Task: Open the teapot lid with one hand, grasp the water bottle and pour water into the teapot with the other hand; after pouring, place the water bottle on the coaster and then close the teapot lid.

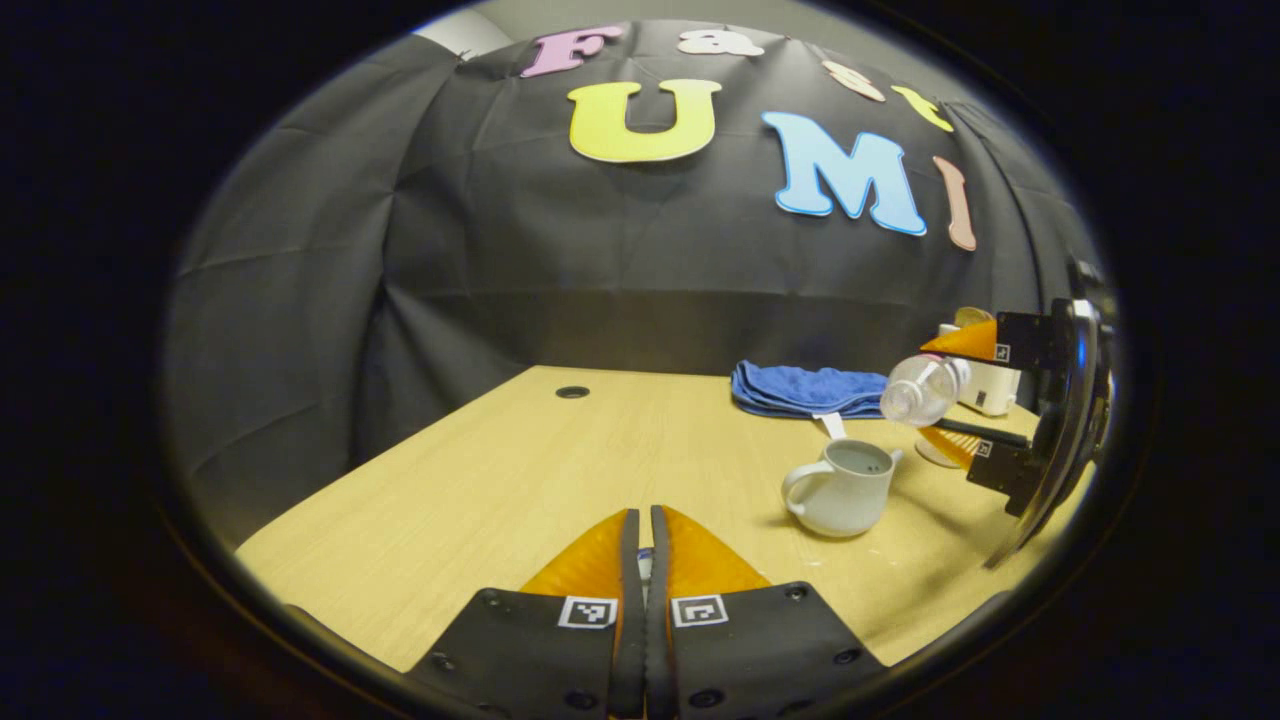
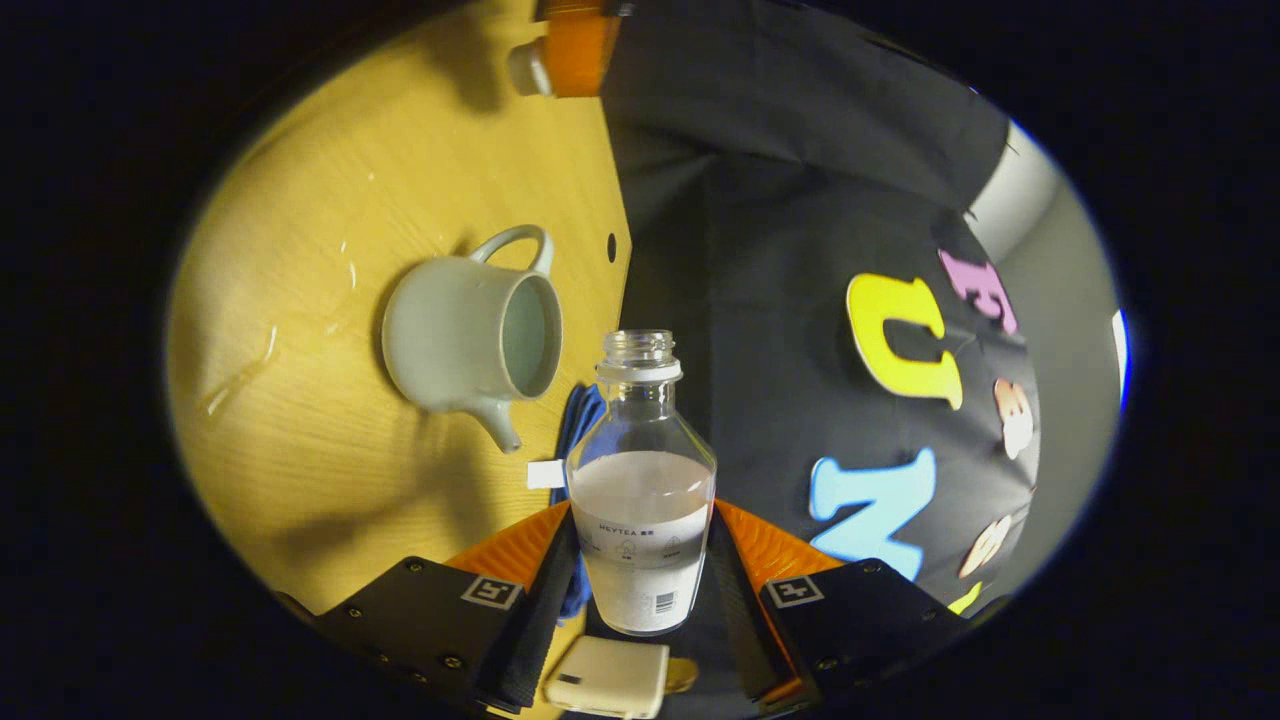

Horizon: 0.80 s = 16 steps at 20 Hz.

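Right gripper view: the water bottle (image 2: 641, 480) sits clamped between my right gripper (image 2: 640, 560) fingers, clear, uncapped, partly filled, tipped on its side with its mouth near the teapot (image 2: 470, 335); the teapot is pale, lidless, handle away from me, spout toward the bottle, resting on the table (image 2: 300, 450) just ahead-left of my fingers. Left gripper view: my left gripper (image 1: 643, 560) fingers stand nearly together on something small I cannot make out; teapot (image 1: 842, 487) ahead-right; blue cloth (image 1: 805, 388) beyond it.

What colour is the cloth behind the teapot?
Blue. The folded cloth shows best in the left gripper view, behind the teapot.
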Available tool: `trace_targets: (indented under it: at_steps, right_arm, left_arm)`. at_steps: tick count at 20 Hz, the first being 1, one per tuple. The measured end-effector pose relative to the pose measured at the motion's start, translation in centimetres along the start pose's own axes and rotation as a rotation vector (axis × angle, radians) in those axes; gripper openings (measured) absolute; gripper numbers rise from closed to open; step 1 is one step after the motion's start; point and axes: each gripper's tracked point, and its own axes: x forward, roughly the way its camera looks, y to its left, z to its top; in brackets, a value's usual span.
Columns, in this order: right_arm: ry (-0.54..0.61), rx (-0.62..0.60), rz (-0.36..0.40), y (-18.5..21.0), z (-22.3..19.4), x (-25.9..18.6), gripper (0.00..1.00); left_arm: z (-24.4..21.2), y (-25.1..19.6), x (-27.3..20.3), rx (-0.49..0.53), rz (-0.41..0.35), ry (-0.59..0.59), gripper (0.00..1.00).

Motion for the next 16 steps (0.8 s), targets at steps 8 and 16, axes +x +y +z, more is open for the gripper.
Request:
trace_targets:
  at_steps: [8,16]
  right_arm:
    - [0.051,0.642,0.043,-1.1,-4.0,-0.6,0.73]
    - [0.112,1.089,0.059,-0.2,-9.2,-0.6,0.74]
  left_arm:
    - [0.3,-0.5,0.0,0.002,-0.005,0.001,0.06]
    - [0.3,-1.4,-0.1,-0.009,-0.016,0.013,0.09]
